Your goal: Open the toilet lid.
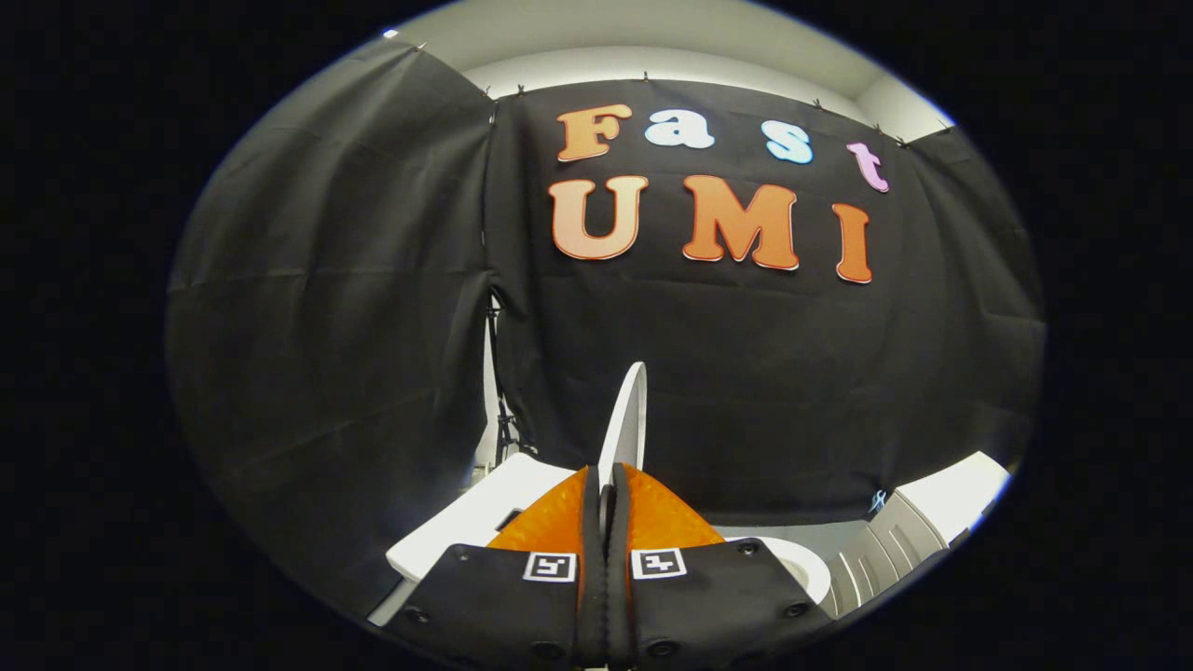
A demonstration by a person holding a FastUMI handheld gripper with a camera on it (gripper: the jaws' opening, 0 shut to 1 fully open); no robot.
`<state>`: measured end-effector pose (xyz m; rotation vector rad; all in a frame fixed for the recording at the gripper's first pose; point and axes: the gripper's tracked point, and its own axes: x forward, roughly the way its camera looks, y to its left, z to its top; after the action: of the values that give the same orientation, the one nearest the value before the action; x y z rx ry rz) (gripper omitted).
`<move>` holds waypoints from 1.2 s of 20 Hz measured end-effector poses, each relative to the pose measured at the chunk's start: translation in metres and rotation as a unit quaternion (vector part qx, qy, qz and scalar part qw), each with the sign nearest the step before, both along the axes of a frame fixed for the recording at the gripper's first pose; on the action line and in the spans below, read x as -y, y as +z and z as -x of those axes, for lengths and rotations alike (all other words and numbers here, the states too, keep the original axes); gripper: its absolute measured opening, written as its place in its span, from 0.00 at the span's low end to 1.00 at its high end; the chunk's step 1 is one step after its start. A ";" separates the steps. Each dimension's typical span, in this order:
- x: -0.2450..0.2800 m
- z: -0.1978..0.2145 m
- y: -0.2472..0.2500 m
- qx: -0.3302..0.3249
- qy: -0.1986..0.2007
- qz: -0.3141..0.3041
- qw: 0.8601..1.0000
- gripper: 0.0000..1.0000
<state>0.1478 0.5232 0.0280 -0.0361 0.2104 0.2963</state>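
The white toilet lid (pixel 628 419) is seen edge-on, rising as a thin curved blade from between my fingers against the black cloth wall. My gripper (pixel 606 477) is shut on the lid's rim, with both fingers pressed flat on either side of it. Just right of the fingers, a curved piece of the white toilet seat (pixel 800 565) lies lower down. The part of the lid inside the grip is hidden by the fingers.
A flat white slab (pixel 471 524), perhaps the tank top, lies left of the fingers. A white ribbed body (pixel 885 545) with a flat white top (pixel 955 499) stands to the right. A dark stand (pixel 503 424) rises by the gap in the cloth wall.
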 end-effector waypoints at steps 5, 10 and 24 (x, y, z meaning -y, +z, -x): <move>-0.046 0.005 -0.004 0.009 0.029 0.013 0.999 0.08; -0.078 0.011 -0.008 0.029 0.042 0.050 0.997 0.08; -0.094 0.010 -0.013 0.036 0.051 0.088 0.994 0.13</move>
<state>0.1379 0.6176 0.0146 -0.2321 0.1620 0.3774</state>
